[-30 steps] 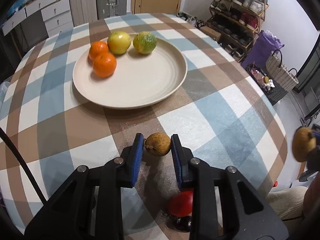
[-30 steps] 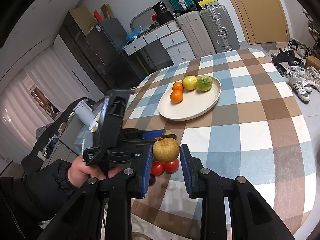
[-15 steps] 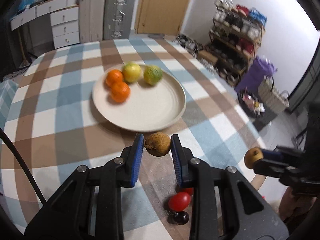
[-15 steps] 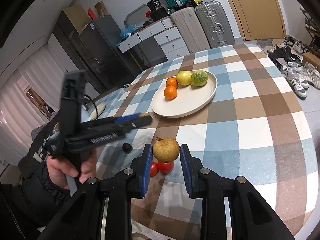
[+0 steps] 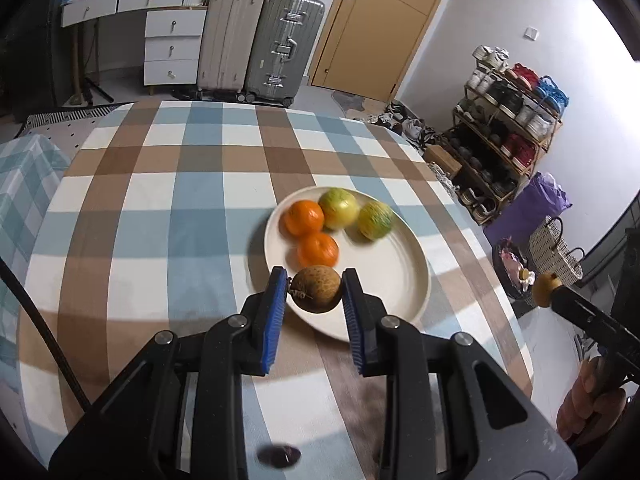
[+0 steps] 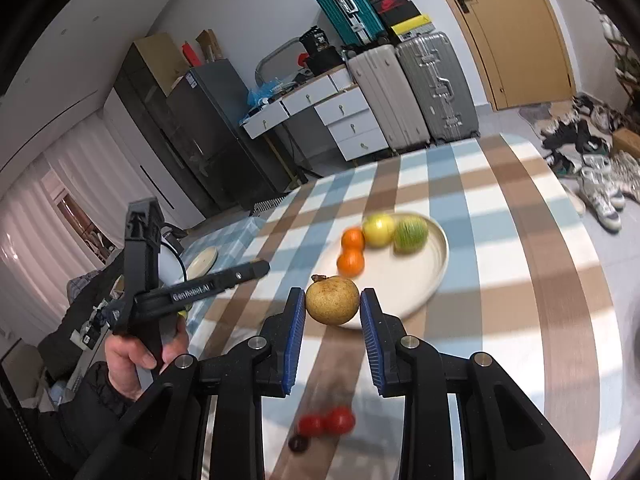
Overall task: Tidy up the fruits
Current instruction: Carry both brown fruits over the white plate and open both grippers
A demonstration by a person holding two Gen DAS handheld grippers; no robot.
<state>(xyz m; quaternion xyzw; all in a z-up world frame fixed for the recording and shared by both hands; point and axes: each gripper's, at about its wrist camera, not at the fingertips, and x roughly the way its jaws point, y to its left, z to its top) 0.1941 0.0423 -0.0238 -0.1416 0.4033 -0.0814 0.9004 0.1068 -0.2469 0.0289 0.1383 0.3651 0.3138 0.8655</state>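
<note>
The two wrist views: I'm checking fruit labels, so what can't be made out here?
- Small dark fruit, left wrist view: motion-blurred and partly behind the left gripper; kind unclear.
- Red fruits, right wrist view: blurred, framed by the right gripper; tomatoes or not, unclear.
- Green fruit on the plate: smeared by motion.
- Brown fruit: its sides are covered by the pads.

Checked tablecloth (image 5: pixel 168 216) looks like matt woven cloth. Plate (image 5: pixel 404 280) smooth, matt cream, ceramic-looking. Brown fruit (image 5: pixel 317 288) dull, rough, speckled skin. Oranges (image 5: pixel 318 249) slightly glossy. Gripper pads (image 5: pixel 275 312) ribbed blue rubber on matt black plastic. Suitcase (image 5: pixel 282 46) ridged shiny metal-look shell.
</note>
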